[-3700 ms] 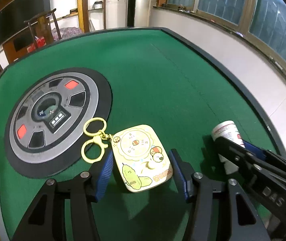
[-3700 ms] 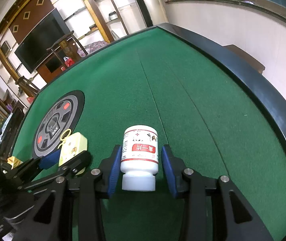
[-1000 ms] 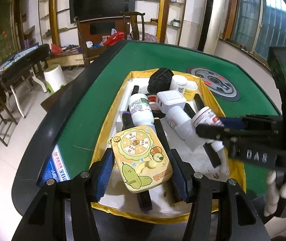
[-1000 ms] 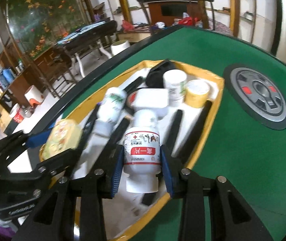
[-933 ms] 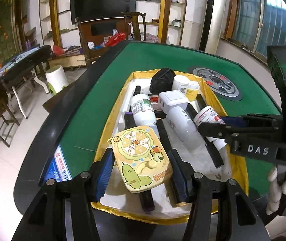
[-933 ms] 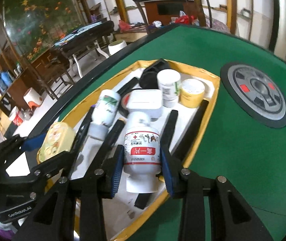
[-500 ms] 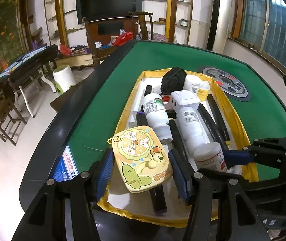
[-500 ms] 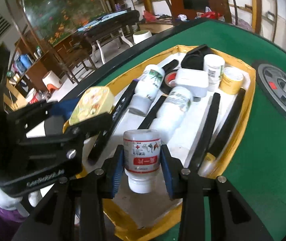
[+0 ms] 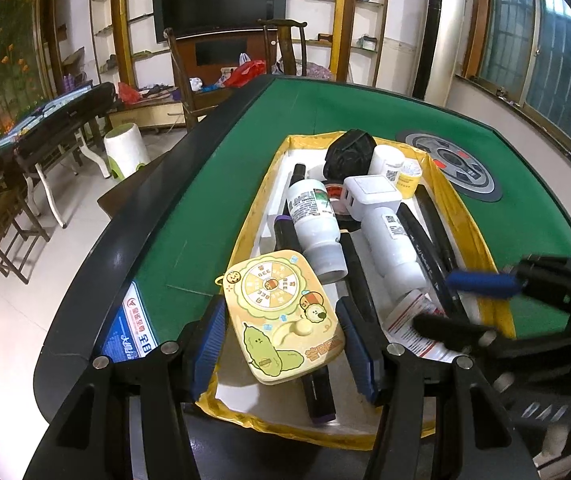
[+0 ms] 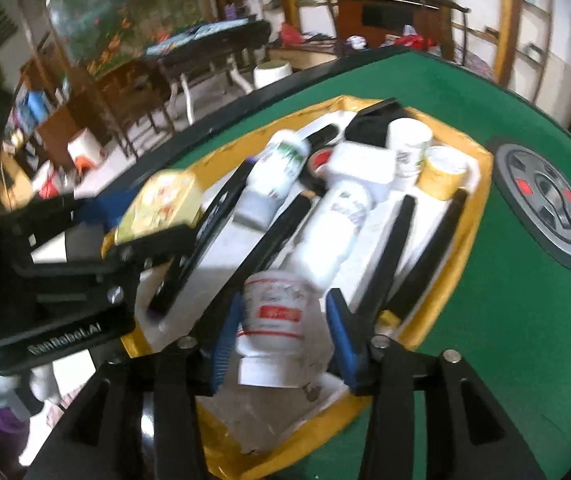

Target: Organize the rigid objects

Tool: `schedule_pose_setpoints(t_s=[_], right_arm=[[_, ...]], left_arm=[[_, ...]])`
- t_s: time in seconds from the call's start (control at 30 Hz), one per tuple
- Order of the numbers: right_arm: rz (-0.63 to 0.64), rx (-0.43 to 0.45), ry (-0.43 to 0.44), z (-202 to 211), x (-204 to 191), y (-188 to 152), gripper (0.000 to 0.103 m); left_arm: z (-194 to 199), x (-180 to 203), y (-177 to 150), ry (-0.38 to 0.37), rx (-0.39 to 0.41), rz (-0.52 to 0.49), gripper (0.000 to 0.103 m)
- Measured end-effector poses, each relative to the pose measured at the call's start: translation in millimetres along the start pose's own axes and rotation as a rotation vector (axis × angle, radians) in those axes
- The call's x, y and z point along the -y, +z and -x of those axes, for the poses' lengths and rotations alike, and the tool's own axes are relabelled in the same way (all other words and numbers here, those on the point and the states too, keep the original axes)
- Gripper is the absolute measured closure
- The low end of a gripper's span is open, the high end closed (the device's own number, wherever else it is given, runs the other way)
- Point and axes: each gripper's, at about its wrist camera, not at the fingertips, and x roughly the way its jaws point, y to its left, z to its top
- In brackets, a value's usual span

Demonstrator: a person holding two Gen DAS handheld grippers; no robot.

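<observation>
A yellow cartoon case (image 9: 281, 316) hangs over the near end of the yellow-rimmed tray (image 9: 253, 216), with my left gripper (image 9: 281, 344) shut on it. The right wrist view shows this case (image 10: 161, 204) at the left. A white bottle with a red label (image 10: 273, 320) rests in the tray's near end (image 10: 481, 184). My right gripper (image 10: 281, 332) straddles it, and its jaws are opening, with a gap on each side between pad and bottle. From the left wrist view, the bottle (image 9: 413, 328) lies at the right, partly hidden by the right gripper (image 9: 457, 306).
The tray holds two white bottles (image 9: 313, 220), several black markers (image 9: 425, 248), a white block (image 9: 369, 196), a black pouch (image 9: 349, 148) and a yellow roll (image 9: 409, 178). A grey round disc (image 9: 461, 168) lies on the green table (image 9: 213, 208). The table's black edge (image 9: 97, 272) runs at the left.
The right gripper's jaws have parted from the white bottle, which now lies in the tray's near end. The left gripper still holds the yellow case in the same place.
</observation>
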Motion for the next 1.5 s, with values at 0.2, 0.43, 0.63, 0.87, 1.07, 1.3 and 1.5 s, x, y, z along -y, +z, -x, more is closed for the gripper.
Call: schedule_pose_setpoints(t_s=[0.2,0.43,0.63,0.87,1.07,1.3,1.5], right_arm=[[-0.177,0.127,0.034,32,45,4,0.036],[-0.384,0.198,0.016,46,101,-7,0.032],[-0.469,0.204,0.016,45,129,-25,0.032],[-0.459,0.199,0.036,39,132,-27,0.032],[-0.449,0.218,0.011,45,132,-35,0.032],[-0.483,0.246,-0.020,45,143,-43,0.032],[-0.488,0.286,-0.056,47,151,-53,0.032]], left_arm=[[-10,2,-3,-0.047,-0.048,0.007,0.044],[-19,16,0,-0.036,-0.064,-0.044,0.044],[-16,32,-2,-0.119,-0.151,-0.139,0.048],[-23,22,-1,-0.107,-0.191,-0.076,0.049],[-22,18,23,-0.195,-0.189,0.013,0.048],[-30,34,79,-0.221,-0.128,0.026,0.044],[-25,49,82,-0.246,-0.118,0.006,0.044]])
